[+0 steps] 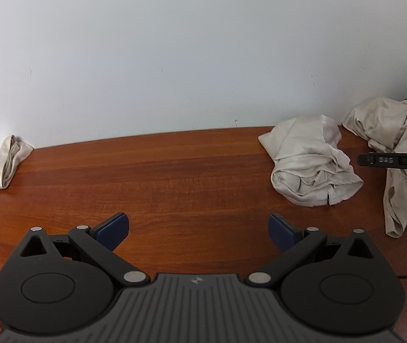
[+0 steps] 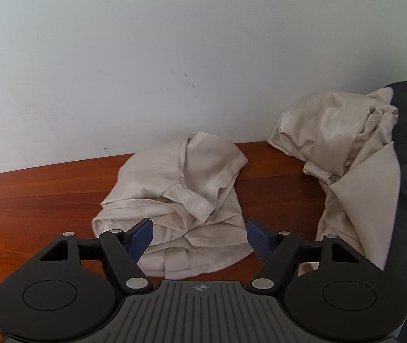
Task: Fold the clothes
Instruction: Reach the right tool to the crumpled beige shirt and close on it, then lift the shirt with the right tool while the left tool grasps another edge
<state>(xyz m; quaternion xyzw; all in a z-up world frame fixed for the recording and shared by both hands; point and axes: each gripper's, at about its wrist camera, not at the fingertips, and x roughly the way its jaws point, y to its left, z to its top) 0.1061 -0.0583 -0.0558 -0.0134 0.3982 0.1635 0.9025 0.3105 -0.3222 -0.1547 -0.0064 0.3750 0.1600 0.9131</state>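
While unfolded, crumpled garment, table

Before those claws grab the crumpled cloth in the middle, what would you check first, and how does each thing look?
1. Right gripper open: ok.
2. Crumpled beige garment in front of it, between the fingers' line: ok.
3. Left gripper open and empty: ok.
4. Bare table to spread cloth on: ok.
5. Second beige garment apart from the first: ok.
6. Which edge is collar or hem: cannot tell.
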